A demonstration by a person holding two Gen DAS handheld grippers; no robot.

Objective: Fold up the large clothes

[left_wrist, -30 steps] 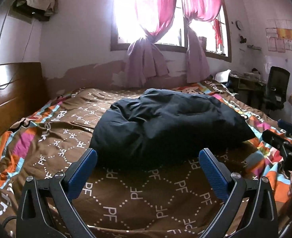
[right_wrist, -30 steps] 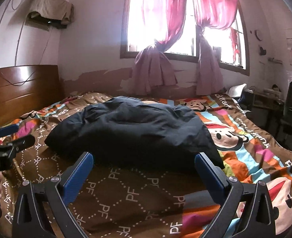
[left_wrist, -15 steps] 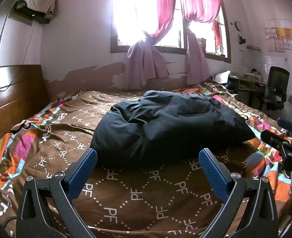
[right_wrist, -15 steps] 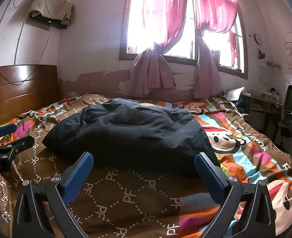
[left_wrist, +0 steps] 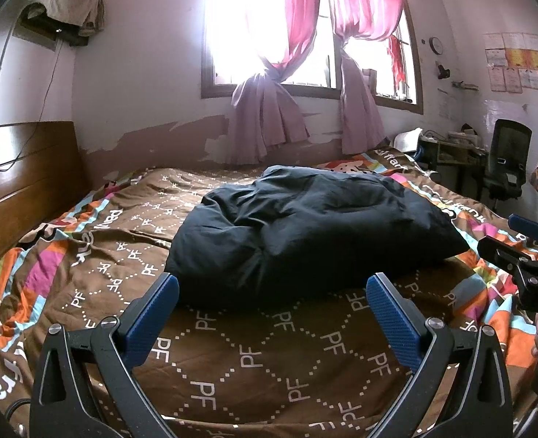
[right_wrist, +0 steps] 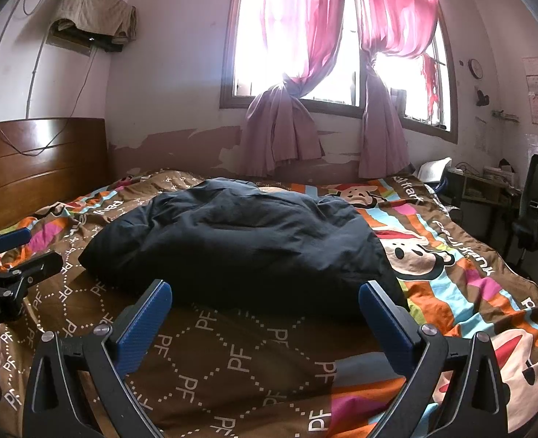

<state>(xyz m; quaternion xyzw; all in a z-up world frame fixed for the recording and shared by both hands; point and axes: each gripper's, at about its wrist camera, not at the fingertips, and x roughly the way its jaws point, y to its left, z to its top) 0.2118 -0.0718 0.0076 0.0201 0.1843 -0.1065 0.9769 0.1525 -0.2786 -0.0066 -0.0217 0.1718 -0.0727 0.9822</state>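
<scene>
While both views have drawn back and tipped up a little over the last second, so that more of the brown patterned bedspread [left_wrist: 232,357] shows in front of each tool, nothing is gripped: the left gripper [left_wrist: 272,312] hovers with its blue-padded jaws wide apart and empty, short of the puffy black padded garment [left_wrist: 312,230], which lies bunched in a compact mound mid-bed, and the right gripper [right_wrist: 265,319] hovers equally spread and empty. Judging by that retreat, either this bundle is finished or a fresh approach is coming.
</scene>
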